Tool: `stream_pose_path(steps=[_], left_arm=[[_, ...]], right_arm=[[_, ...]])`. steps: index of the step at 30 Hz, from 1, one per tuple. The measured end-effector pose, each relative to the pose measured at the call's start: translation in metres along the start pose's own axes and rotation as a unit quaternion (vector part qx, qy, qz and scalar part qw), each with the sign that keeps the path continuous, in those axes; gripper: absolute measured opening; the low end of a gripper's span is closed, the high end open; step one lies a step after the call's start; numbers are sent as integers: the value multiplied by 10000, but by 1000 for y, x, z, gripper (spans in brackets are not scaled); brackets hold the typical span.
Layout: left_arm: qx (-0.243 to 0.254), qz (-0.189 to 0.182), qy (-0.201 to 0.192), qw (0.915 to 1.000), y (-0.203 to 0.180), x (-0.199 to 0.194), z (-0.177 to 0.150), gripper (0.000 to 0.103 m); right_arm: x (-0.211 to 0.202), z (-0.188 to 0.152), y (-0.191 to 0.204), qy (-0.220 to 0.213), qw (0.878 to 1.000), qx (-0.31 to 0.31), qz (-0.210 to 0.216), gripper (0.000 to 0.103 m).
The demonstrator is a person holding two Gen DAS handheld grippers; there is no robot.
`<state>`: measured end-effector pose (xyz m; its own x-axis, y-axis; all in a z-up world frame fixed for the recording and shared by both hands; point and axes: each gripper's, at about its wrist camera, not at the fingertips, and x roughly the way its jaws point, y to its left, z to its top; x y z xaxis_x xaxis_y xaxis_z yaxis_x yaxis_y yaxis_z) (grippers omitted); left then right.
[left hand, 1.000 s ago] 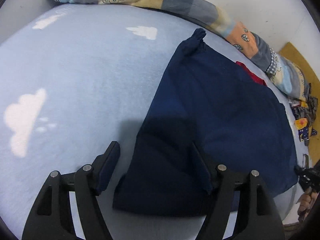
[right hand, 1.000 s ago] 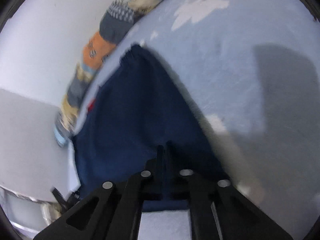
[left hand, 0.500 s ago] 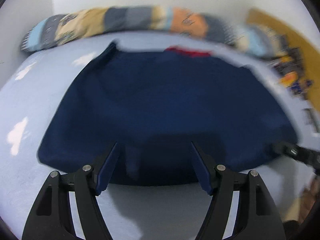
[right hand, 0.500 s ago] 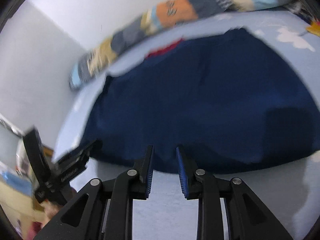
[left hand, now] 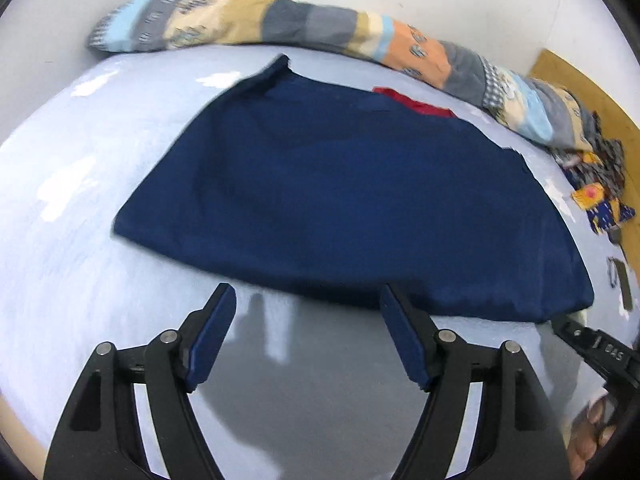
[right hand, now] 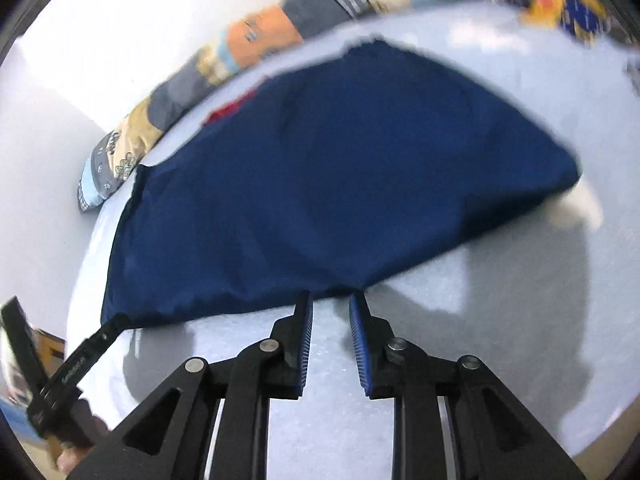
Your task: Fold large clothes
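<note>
Moved: both grippers have backed off the garment [left hand: 340, 200]; your right gripper [right hand: 330, 312] has parted its fingers slightly.
Fingers: left gripper [left hand: 308, 312] wide open, both empty.
Garment: flat on the bed [left hand: 80, 240].
Risk: a shallow pinch takes one layer only, and the fold skews.
</note>
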<state>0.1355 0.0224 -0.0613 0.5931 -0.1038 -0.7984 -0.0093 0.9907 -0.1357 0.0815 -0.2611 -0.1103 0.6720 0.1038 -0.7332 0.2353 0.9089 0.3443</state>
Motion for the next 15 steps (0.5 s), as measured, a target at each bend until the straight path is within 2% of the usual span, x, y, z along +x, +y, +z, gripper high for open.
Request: stream_pose_path(steps=[2,4,9,15], left_arm=[[-66,24,-120,9999,-3,-5,0,80],[-86,373,-438,9983,0,-10,3,82],[-212,707,-250,9970,5,7,8,82],[-82,726,-280,9969,1,8,7,83]], right_arm=[[-5,-1,1,-81,9998,-70,-147,25],[1,3,2,-78,9999,27,-148,25],[9,11,-10,-113,9992,324,-188,25],[12,15,-8,-289,9990,231,-263,25]])
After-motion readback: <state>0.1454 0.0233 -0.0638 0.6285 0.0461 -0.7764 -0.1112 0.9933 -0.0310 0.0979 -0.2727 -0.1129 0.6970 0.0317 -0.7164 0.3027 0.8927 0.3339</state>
